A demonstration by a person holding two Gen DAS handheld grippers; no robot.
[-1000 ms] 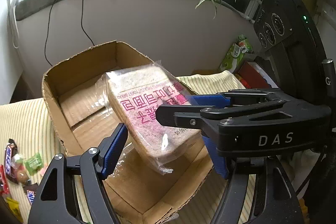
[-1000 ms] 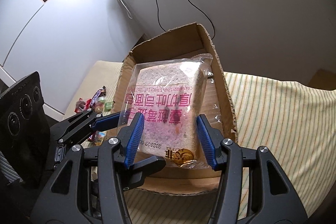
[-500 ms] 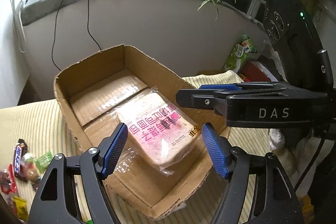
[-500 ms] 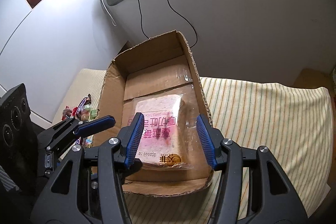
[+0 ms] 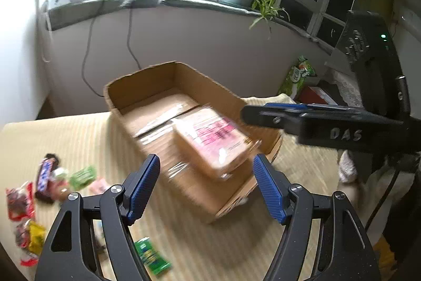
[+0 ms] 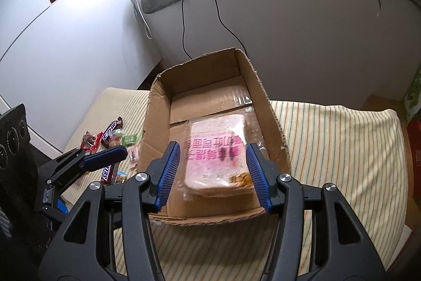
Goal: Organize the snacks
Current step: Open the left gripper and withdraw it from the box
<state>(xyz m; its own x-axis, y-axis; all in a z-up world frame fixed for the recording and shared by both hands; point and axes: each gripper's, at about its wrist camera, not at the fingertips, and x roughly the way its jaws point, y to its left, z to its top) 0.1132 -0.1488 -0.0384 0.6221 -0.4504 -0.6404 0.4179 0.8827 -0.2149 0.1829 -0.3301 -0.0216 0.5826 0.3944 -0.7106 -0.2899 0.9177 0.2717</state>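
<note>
A bag of sliced bread [image 5: 213,141] [image 6: 217,152] with pink print lies flat inside the open cardboard box [image 5: 147,86] [image 6: 158,107], at its near end. My left gripper [image 5: 206,186] stands open above the box's near corner, nothing between its blue pads. My right gripper [image 6: 213,173] is open too, pulled back above the box's front wall, apart from the bread. The right gripper's finger reaches in from the right in the left wrist view; the left gripper's finger [image 6: 102,158] shows at lower left in the right wrist view.
Loose snacks lie on the striped cloth [image 6: 342,138] left of the box: a Snickers bar [image 5: 46,173] [image 6: 111,129], green packets [image 5: 83,175], red wrappers [image 5: 18,199]. A green packet [image 5: 152,254] lies near the front. A green bag [image 5: 298,75] stands at the right.
The bread bag, held up between both grippers a second ago, was let go and now lies flat in the box. Both grippers have drawn back and up from it.
</note>
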